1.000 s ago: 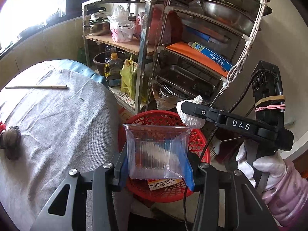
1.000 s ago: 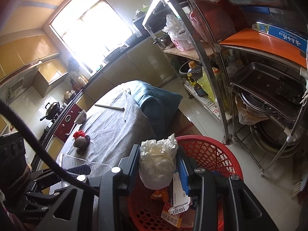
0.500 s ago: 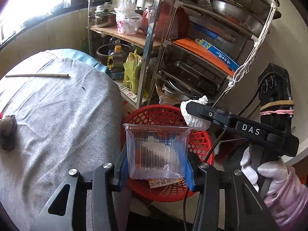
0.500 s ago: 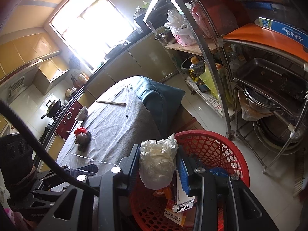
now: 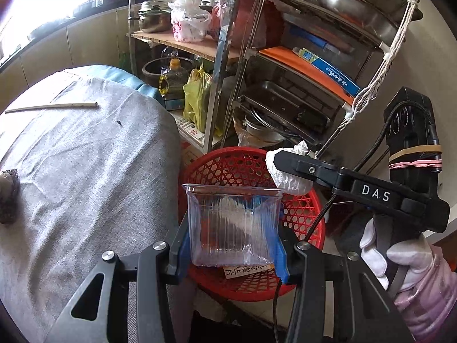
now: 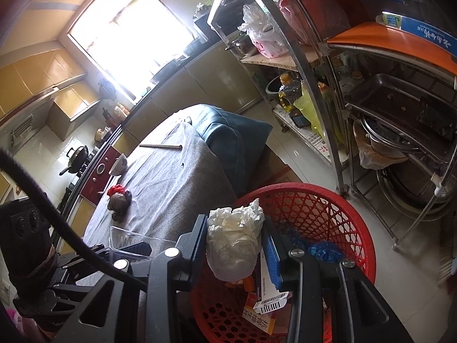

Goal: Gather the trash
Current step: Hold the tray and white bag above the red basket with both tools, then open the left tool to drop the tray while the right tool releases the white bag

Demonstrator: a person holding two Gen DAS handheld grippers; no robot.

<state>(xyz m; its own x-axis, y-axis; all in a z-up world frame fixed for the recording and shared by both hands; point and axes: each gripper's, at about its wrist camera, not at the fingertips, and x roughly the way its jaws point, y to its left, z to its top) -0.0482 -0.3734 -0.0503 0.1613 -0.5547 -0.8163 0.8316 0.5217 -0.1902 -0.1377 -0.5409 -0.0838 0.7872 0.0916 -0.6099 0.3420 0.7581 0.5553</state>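
both loads hang over the red basket [image 5: 251, 171], likely ready to drop. the left tongs [image 5: 232, 240] pinch a clear plastic tub [image 5: 232, 223] above its near rim; the right tongs [image 6: 237, 245] pinch a crumpled white wad [image 6: 232, 240] over its middle. beside the basket stand the table [image 5: 85, 171] and a metal rack [image 5: 225, 65]; nothing blocks the opening.

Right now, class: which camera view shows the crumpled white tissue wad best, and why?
The right wrist view: the tissue wad fills the middle, clamped in the right gripper over the red basket. The left wrist view shows only part of it, mostly hidden behind that gripper's black finger.
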